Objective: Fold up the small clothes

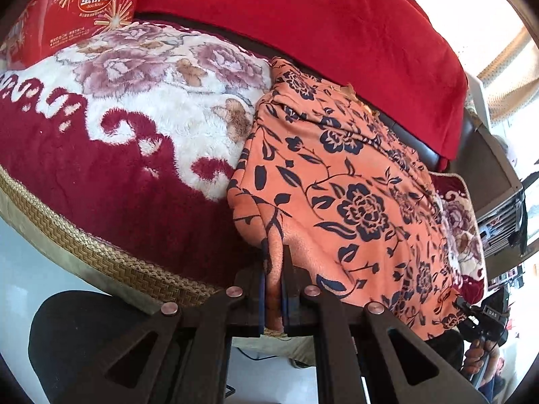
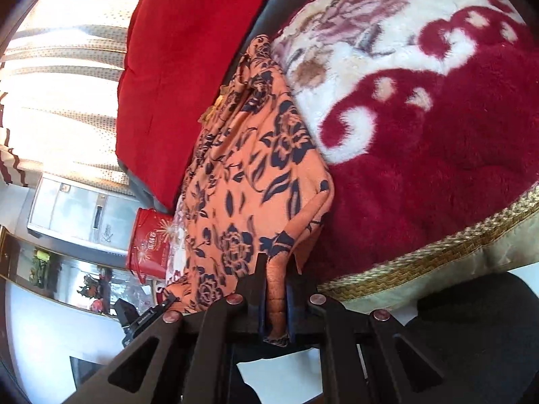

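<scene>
Orange garment (image 1: 337, 181), plush blanket (image 1: 118, 134), red tin (image 1: 77, 10)

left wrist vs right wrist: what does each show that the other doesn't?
Left wrist only: the printed face of the red egg-roll box at top left, and the other gripper in a hand at lower right.

Right wrist only: a sunlit dotted curtain, a pale cabinet and a glass display shelf.

Both: each gripper (left gripper, right gripper) shut on an edge of the orange floral garment, which lies on the red-and-white plush blanket, with the red cushion behind.
</scene>
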The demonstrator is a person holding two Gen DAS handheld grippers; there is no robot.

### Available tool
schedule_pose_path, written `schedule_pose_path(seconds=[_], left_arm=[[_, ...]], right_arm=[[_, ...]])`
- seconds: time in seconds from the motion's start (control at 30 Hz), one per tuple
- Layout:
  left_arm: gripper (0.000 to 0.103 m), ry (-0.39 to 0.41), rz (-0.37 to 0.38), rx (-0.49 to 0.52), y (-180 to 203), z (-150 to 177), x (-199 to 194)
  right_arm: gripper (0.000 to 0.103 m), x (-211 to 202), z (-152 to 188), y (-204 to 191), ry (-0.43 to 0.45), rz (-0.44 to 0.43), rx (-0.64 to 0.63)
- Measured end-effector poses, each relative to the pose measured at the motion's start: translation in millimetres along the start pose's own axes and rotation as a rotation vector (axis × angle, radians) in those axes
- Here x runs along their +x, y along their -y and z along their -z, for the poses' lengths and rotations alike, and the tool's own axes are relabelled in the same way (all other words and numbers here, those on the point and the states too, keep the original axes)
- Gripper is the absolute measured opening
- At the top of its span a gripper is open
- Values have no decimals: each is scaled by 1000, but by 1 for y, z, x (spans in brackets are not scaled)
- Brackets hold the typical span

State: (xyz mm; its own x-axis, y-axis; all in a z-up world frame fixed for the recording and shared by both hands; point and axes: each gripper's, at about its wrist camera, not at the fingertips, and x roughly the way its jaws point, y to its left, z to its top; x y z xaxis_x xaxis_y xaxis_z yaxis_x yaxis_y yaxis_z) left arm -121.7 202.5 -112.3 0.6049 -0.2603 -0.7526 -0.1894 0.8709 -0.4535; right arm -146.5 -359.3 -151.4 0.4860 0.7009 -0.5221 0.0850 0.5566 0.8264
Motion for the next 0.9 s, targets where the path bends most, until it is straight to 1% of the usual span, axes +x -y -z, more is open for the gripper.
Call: schedule_pose_path(seconds=[0.13, 0.2, 0.27, 0.3, 0.4, 0.43, 0.47, 0.6, 0.63, 0.7, 0.73, 0.83, 0.9], left_arm=[[7, 33, 2, 18, 7, -5, -9], [7, 25, -19, 32, 8, -6, -7], [7, 4, -29, 12, 7, -9, -4], [7, 14, -28, 9, 8, -12, -9], [7, 141, -11, 68, 24, -28, -41], [7, 178, -17, 92, 30, -33, -48], [7, 188, -21, 102, 32, -38, -48], [7, 111, -48, 61, 23, -44, -18], [7, 114, -52, 58, 22, -43, -16], [7, 123, -73, 77, 23, -39, -14], [7, 110, -77, 79, 21, -37, -12], [6, 41, -100, 77, 18, -35, 6], [6, 32, -102, 98, 22, -43, 8]], right_arm=[[9, -2, -1, -10, 11, -17, -12], [9, 0, -3, -13, 8, -19, -21], [9, 5, -4, -13, -3, -13, -7], [9, 4, -5, -13, -1, -15, -1], [9, -8, -12, -28, 57, -34, -33], [9, -9, -15, -32, 65, -26, -55], [9, -7, -17, -31, 64, -16, -63], [8, 12, -20, -12, 38, -21, 28], [8, 13, -17, -13, 41, -26, 27], [8, 14, -14, -17, 39, -5, 4], [8, 17, -12, -16, 28, 8, 1], [8, 28, -13, -5, -10, 55, 37], [8, 30, -22, -8, -19, 64, 26]])
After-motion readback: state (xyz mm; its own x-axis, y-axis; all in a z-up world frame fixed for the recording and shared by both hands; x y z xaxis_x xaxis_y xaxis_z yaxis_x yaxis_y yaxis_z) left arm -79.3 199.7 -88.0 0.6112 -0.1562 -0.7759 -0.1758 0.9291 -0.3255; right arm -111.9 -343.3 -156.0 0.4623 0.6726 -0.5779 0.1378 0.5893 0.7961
